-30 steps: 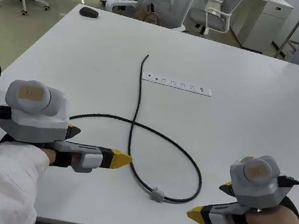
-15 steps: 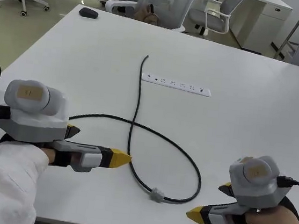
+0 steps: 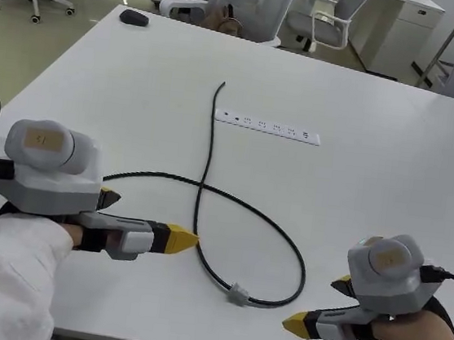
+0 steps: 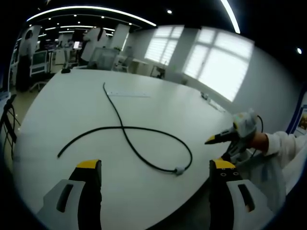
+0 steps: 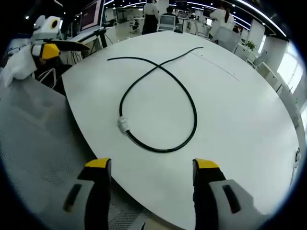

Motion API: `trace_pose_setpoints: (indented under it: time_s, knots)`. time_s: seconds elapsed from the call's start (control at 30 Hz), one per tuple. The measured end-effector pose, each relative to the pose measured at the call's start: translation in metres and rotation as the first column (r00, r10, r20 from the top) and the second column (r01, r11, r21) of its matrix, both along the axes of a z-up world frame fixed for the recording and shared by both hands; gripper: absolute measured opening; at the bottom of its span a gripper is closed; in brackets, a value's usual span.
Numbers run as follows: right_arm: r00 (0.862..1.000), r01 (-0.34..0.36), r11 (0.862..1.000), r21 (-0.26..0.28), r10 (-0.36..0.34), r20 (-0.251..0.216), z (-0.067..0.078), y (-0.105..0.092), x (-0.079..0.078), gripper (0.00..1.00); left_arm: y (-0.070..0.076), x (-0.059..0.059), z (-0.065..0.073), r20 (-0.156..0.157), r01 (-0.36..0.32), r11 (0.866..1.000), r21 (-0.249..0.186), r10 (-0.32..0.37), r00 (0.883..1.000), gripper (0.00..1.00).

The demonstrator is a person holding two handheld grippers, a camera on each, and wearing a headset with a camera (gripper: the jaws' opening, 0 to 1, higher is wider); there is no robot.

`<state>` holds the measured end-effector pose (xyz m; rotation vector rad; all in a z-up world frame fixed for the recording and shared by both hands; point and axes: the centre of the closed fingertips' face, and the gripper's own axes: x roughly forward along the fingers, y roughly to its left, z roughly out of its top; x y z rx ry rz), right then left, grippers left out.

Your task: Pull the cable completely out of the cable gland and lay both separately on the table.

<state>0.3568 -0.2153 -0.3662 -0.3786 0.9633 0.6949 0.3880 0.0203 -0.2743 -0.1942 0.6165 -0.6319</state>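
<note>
Basically at the starting line here. The cable [image 3: 211, 139] lies on the surface [image 3: 356, 193] in one big crossed loop. The gland [image 3: 237, 293] sits on it at the near side of that loop, close to the front edge and between my two grippers. So nothing's done yet as far as I can tell: the gland is on the cable and neither one is being touched. What's left is the whole job: grab both, slide the cable all the way out, and set them down apart.

My left gripper [image 3: 180, 239] is spread wide and holding nothing, with its yellow tips pointing in toward the loop. My right gripper [image 3: 295, 325] is the same, spread and empty, just off the gland's right.

Material-wise, the cable is black and round with a smooth matte jacket. It looks rubbery and floppy enough to hold those lazy curves. The gland is a stubby little light grey piece, plastic I'd guess, too small to make out any threads or a nut. The surface is plain white and smooth, so I'd expect things to slide on it pretty easily.
</note>
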Motion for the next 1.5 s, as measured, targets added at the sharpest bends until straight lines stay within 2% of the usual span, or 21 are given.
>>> trace_pose_setpoints:
  time_s: [0.17,0.4,0.53,0.6,0.7,0.83,0.87,0.93,1.0,1.1,1.23,1.33,1.37,1.5]
  knots:
    - [1.0,-0.005,1.0,0.003,0.005,-0.008,-0.001,0.001,-0.001,0.71,0.001,-0.001,-0.004,-0.015,0.004,1.0,0.016,-0.004,1.0,0.93]
    - [0.999,-0.023,1.0,0.0,0.023,-0.036,-0.006,0.002,-0.007,0.69,0.002,-0.001,-0.004,-0.013,0.002,1.0,0.015,-0.001,1.0,0.92]
    - [0.999,-0.022,1.0,0.02,0.022,-0.037,-0.005,0.005,-0.006,0.69,0.004,-0.001,-0.007,-0.025,0.0,1.0,0.02,0.001,1.0,0.91]
    - [0.998,-0.023,0.999,0.044,0.025,-0.051,-0.004,0.01,-0.006,0.68,0.003,-0.001,-0.007,-0.029,0.001,1.0,0.016,-0.001,1.0,0.91]
    - [0.998,-0.032,0.992,0.121,0.038,-0.041,0.005,0.025,-0.003,0.63,0.003,0.0,-0.007,-0.024,0.005,1.0,0.023,-0.004,1.0,0.91]
    - [0.996,-0.074,0.984,0.165,0.081,-0.033,0.011,0.041,0.0,0.58,0.004,-0.001,-0.009,-0.028,0.006,0.999,0.033,-0.005,1.0,0.89]
    - [0.991,-0.112,0.973,0.201,0.124,-0.047,0.012,0.052,-0.003,0.53,0.004,-0.001,-0.009,-0.03,0.006,0.999,0.035,-0.005,1.0,0.88]
    - [0.986,-0.133,0.963,0.236,0.151,-0.063,0.012,0.064,-0.004,0.41,0.005,-0.002,-0.011,-0.036,0.005,0.999,0.046,-0.003,0.999,0.85]
    - [0.979,-0.182,0.957,0.225,0.198,-0.05,0.01,0.072,-0.002,0.35,0.006,-0.001,-0.011,-0.027,0.003,0.998,0.057,-0.002,1.0,0.84]
    - [0.972,-0.22,0.957,0.189,0.231,-0.038,0.003,0.078,0.005,0.36,0.006,0.0,-0.008,-0.01,0.0,0.999,0.054,0.001,1.0,0.83]
    - [0.966,-0.246,0.955,0.165,0.255,-0.037,-0.008,0.084,0.012,0.34,0.005,-0.001,-0.009,-0.014,0.004,0.998,0.06,-0.004,1.0,0.82]
    - [0.961,-0.269,0.953,0.142,0.276,-0.032,-0.016,0.087,0.012,0.28,0.004,-0.003,-0.011,-0.025,0.017,0.998,0.056,-0.015,1.0,0.78]
    - [0.955,-0.292,0.95,0.111,0.295,-0.018,-0.022,0.087,0.014,0.27,0.003,-0.003,-0.01,-0.016,0.017,0.999,0.05,-0.016,1.0,0.77]
    - [0.942,-0.331,0.941,0.075,0.334,-0.031,-0.036,0.089,0.011,0.26,0.001,0.0,-0.006,0.016,0.021,0.999,0.047,-0.022,1.0,0.76]
